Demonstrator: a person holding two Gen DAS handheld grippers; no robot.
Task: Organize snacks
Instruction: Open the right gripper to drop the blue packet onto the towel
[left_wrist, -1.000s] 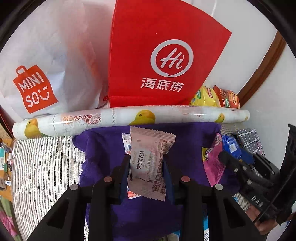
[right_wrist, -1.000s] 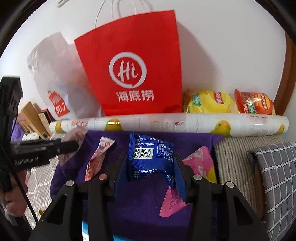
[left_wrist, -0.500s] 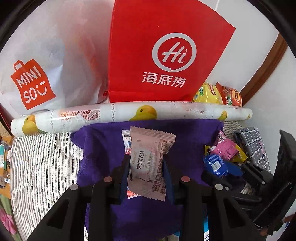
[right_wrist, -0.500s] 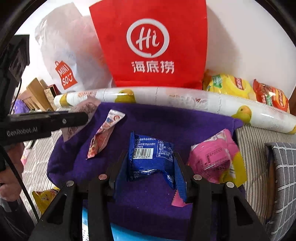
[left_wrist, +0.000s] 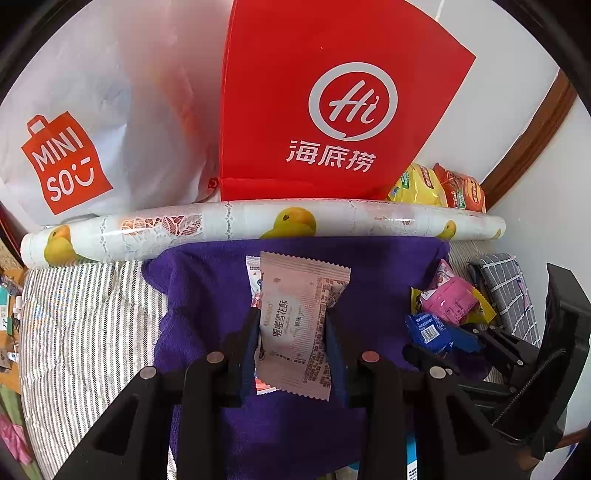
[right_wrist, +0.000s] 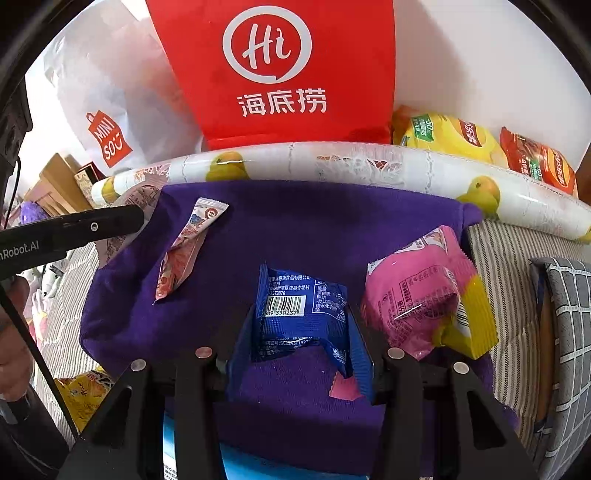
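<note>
A pale pink snack packet (left_wrist: 303, 321) stands upright in my left gripper (left_wrist: 291, 314), which is shut on it above the purple cloth (left_wrist: 369, 266). A blue snack packet (right_wrist: 299, 310) sits between the pads of my right gripper (right_wrist: 303, 314). Those jaws are opening, but the pads still touch the packet, low over the purple cloth (right_wrist: 295, 221). A pink-and-yellow packet (right_wrist: 417, 295) lies just right of it. A long red-and-white sachet (right_wrist: 184, 251) lies on the cloth's left part. In the left wrist view the right gripper (left_wrist: 443, 339) is at the right.
A red paper bag (left_wrist: 332, 110) and a white MINISO bag (left_wrist: 92, 129) stand against the wall. A duck-printed roll (left_wrist: 258, 221) lies along the cloth's far edge. Yellow and orange crisp bags (right_wrist: 454, 136) sit behind it. Striped bedding (left_wrist: 81, 314) and a grey checked cushion (right_wrist: 569, 314) flank the cloth.
My right gripper has come down with the blue packet, tipping more steeply, and now sits close beside the pink packet on the cloth. The left gripper has kept still.
</note>
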